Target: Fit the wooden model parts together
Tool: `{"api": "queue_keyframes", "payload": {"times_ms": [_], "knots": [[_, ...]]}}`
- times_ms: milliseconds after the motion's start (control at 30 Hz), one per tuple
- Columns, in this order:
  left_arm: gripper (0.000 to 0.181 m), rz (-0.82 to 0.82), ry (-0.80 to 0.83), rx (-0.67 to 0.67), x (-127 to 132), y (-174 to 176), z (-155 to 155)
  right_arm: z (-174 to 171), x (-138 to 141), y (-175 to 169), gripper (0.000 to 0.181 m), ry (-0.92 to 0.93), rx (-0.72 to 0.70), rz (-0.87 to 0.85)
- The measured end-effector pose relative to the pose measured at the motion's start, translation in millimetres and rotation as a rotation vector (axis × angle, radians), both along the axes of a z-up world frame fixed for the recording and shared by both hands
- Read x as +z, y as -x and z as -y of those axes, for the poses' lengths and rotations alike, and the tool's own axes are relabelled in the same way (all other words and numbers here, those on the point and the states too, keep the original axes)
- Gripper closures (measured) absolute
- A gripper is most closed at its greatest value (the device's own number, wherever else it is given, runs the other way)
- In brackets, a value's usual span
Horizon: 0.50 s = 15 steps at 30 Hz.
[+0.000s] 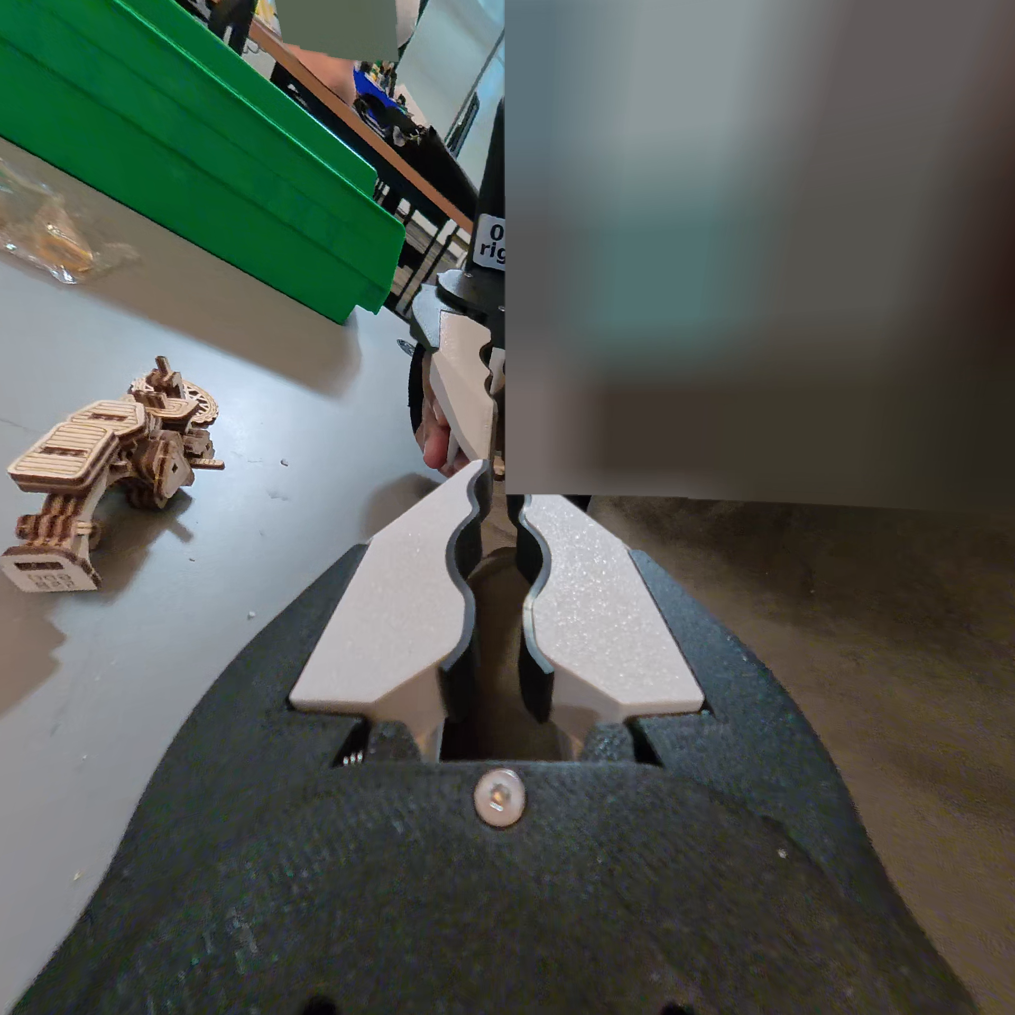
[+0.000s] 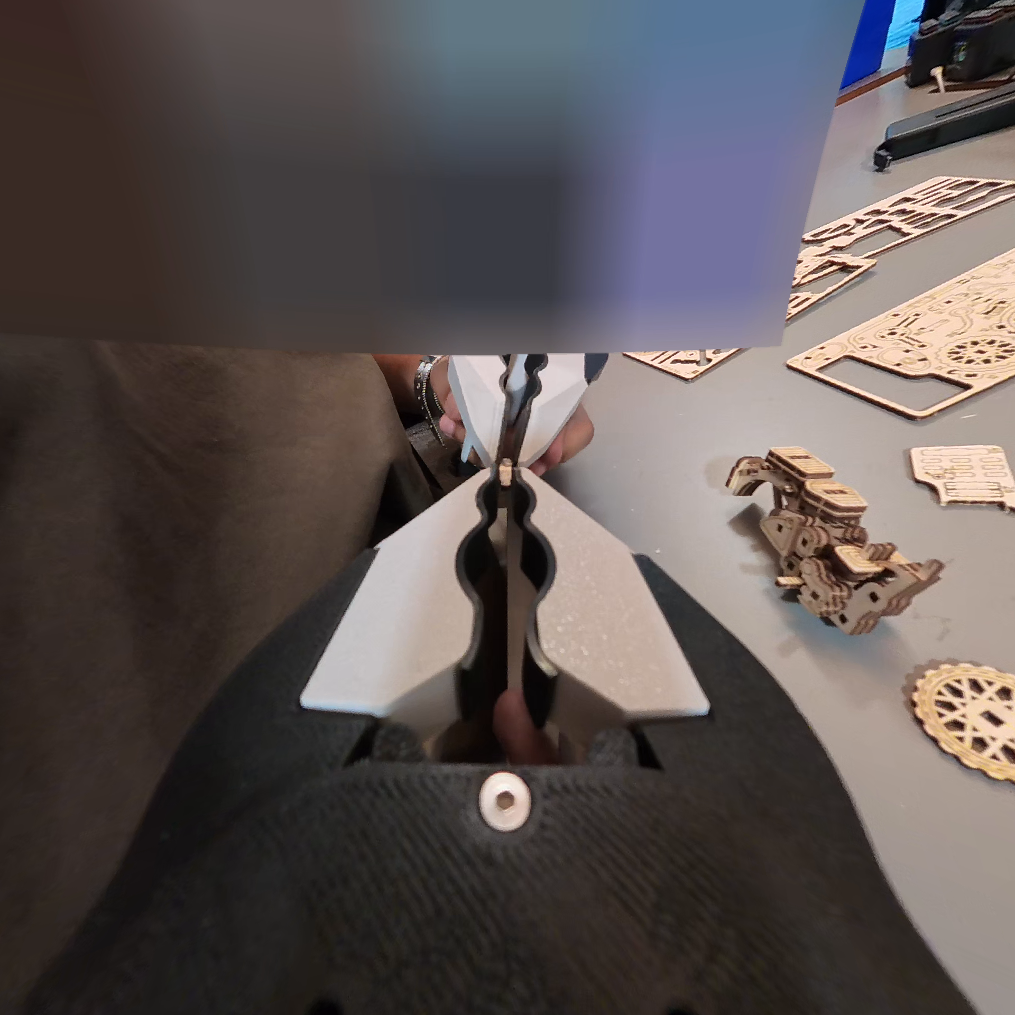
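Both tools meet tip to tip: the right tool [image 2: 506, 477] pinches a small wooden peg [image 2: 506, 472]; the left tool [image 1: 497, 483] is nearly closed, its load hidden by blur.

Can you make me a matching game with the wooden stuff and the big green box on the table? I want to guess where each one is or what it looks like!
Things:
1. green bin
2. half-built wooden model
3. wooden gear wheel
4. small wooden piece

Clues:
A. pinched at the tips of the right gripper
B. round with spokes, lying flat on the table
C. standing on the grey table, many layered parts already joined
D. bright and long, at the table's far edge

Pairs: 1-D, 2-C, 3-B, 4-A
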<state>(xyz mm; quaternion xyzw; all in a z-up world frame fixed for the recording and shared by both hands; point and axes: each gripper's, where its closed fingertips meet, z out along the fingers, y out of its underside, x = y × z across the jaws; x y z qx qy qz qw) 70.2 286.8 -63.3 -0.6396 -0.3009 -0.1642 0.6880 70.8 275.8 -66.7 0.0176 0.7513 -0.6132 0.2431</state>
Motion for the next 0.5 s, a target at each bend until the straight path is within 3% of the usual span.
{"api": "queue_keyframes", "payload": {"times_ms": [500], "knots": [[0.179,0.103,-0.073,-0.055,2.4,-1.7,0.0,-0.5,2.4,-1.7,0.179,0.012,0.013,0.015]]}}
